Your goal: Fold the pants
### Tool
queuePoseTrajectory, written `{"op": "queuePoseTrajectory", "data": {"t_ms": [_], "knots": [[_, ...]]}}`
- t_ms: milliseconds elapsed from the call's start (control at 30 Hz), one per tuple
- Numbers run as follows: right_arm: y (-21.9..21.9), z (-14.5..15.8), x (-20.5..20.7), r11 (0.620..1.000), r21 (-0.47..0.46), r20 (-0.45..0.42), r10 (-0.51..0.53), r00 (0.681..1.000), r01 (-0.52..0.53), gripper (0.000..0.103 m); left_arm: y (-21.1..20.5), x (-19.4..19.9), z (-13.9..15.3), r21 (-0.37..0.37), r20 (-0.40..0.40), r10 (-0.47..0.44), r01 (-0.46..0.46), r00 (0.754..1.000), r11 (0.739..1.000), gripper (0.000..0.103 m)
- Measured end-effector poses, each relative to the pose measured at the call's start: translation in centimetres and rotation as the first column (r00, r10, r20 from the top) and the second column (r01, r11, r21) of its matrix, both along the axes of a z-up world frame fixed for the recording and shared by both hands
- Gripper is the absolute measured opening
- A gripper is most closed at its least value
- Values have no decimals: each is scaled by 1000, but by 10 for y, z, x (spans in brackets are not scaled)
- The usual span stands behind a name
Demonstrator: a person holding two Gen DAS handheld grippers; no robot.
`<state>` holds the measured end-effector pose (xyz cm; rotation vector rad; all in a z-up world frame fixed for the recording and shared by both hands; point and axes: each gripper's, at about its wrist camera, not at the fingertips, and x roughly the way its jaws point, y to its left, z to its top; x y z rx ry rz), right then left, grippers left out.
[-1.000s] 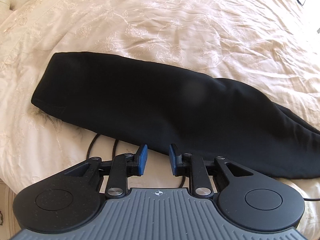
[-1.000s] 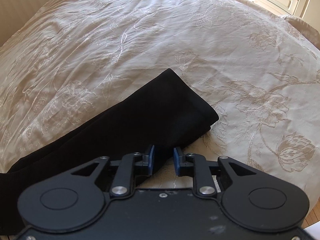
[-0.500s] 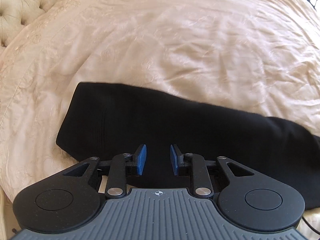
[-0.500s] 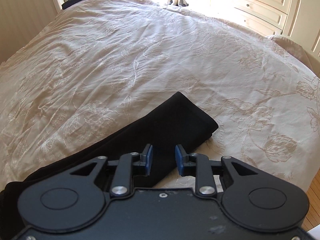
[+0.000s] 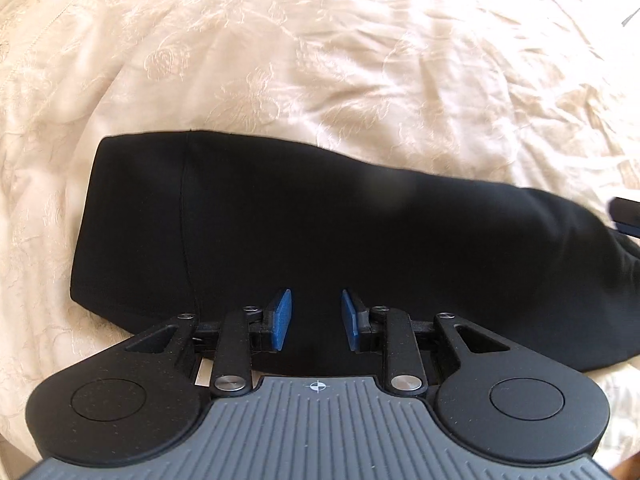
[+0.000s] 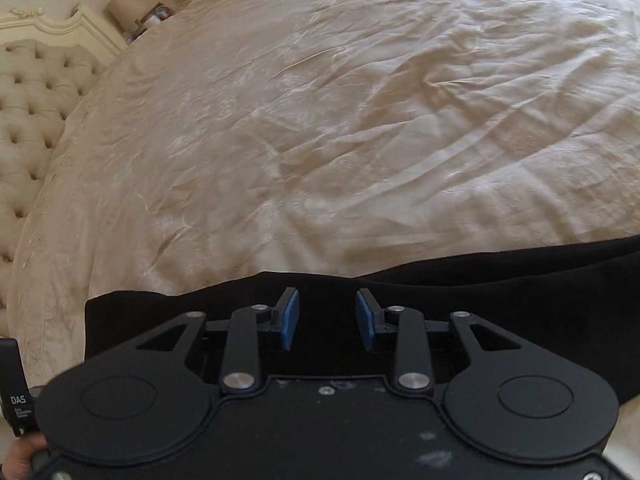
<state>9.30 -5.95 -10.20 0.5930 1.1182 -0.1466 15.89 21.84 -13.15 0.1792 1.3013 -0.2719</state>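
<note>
I've swung the right gripper [image 6: 327, 318] from the pants' [image 5: 320, 240] hem end toward the headboard [image 6: 28, 120]; its jaws are opening, empty. My left gripper [image 5: 315, 320] hangs agape, empty, above the pants, lying folded lengthwise on the bed [image 5: 320, 60].

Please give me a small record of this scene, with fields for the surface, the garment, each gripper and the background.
surface: cream embroidered bedspread, wrinkled
garment: black pants, laid long across the bedspread
garment end: one end with a vertical seam lies at the left in the left wrist view
left gripper: over the pants, blue pads apart, nothing pinched
right gripper: over the pants near their far edge, jaws opening, nothing pinched between them
background: tufted headboard at the left of the right wrist view
</note>
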Motion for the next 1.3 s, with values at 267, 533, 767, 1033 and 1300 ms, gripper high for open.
{"op": "queuePoseTrajectory", "data": {"t_ms": [267, 533, 767, 1033, 1300], "knots": [[34, -40, 77, 986, -10, -124, 163, 979, -165, 36, -1, 27, 0, -72, 7, -54, 54, 999, 996, 28], [23, -64, 76, 992, 69, -208, 121, 971, -109, 38, -6, 40, -45, -23, -122, -130, 128, 984, 991, 28], [12, -55, 68, 964, 198, -128, 207, 970, -180, 5, -1, 37, -14, -26, -73, -96, 94, 993, 995, 28], [46, 3, 8, 895, -14, 91, 445, 891, -446, 4, -33, 66, 28, -104, 40, -72, 76, 997, 992, 29], [69, 18, -40, 865, -123, 141, 500, 855, -486, 4, -83, 83, 6, -22, 10, -180, 181, 984, 983, 29]]}}
